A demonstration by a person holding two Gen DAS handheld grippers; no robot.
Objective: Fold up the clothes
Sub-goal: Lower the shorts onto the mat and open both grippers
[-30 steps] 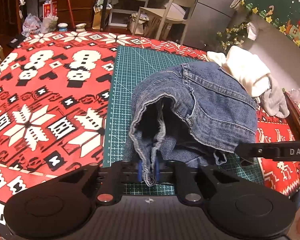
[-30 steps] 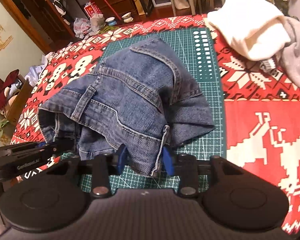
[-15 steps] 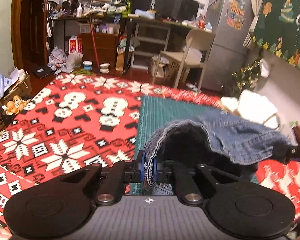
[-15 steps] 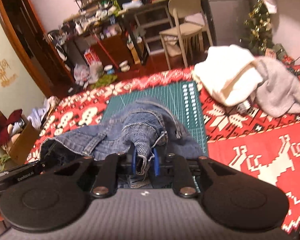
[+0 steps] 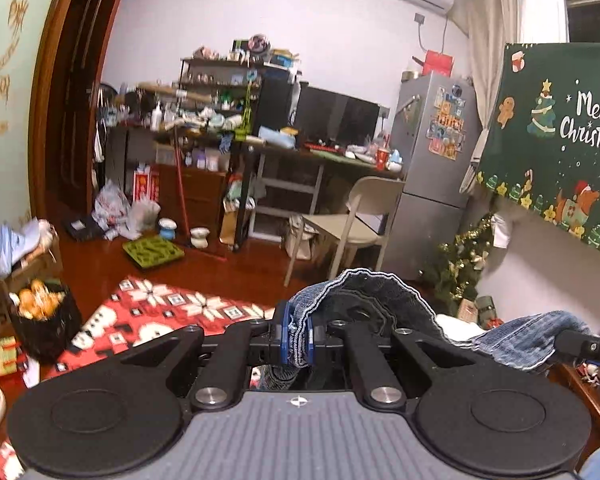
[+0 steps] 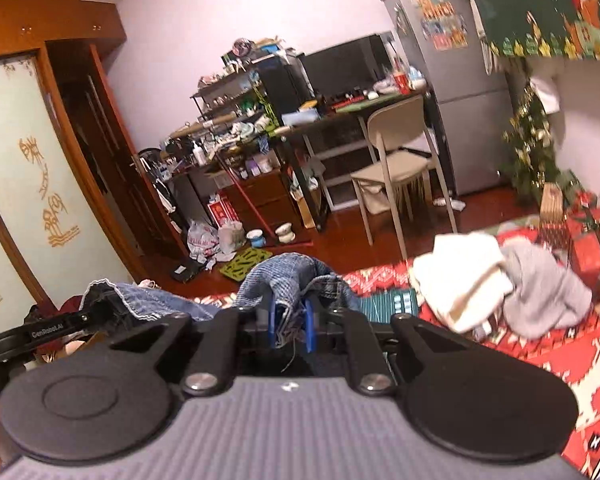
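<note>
Left wrist view: the left claw (image 5: 296, 338) is clamped tight on a denim hem of the jeans (image 5: 364, 292), blue pads pinched on the fabric with hardly any gap. The jeans are held up in the air, well above the red patterned cloth (image 5: 148, 312) covering the worktop. From the pinch the denim arches up and over to the right, then sags and runs across to the right claw (image 5: 580, 346), seen at the far right edge with more denim bunched against it. So the long axis of the garment is strung roughly side to side between the two claws, with the middle drooping out of sight behind the claw body.

Right wrist view: the right claw (image 6: 290, 320) is closed on a bunched fold of the jeans (image 6: 284, 276), threads hanging down between the pads. Left of that fold, a frayed denim edge is seen at the tip of the left claw (image 6: 96, 312). Which end is waistband and which is leg can't be told from here.

Right of the jeans, a white garment (image 6: 460, 280) and a grey garment (image 6: 548, 292) are heaped on the red cloth, touching each other, and a strip of green cutting mat (image 6: 388, 302) is seen between them and the jeans.
</note>
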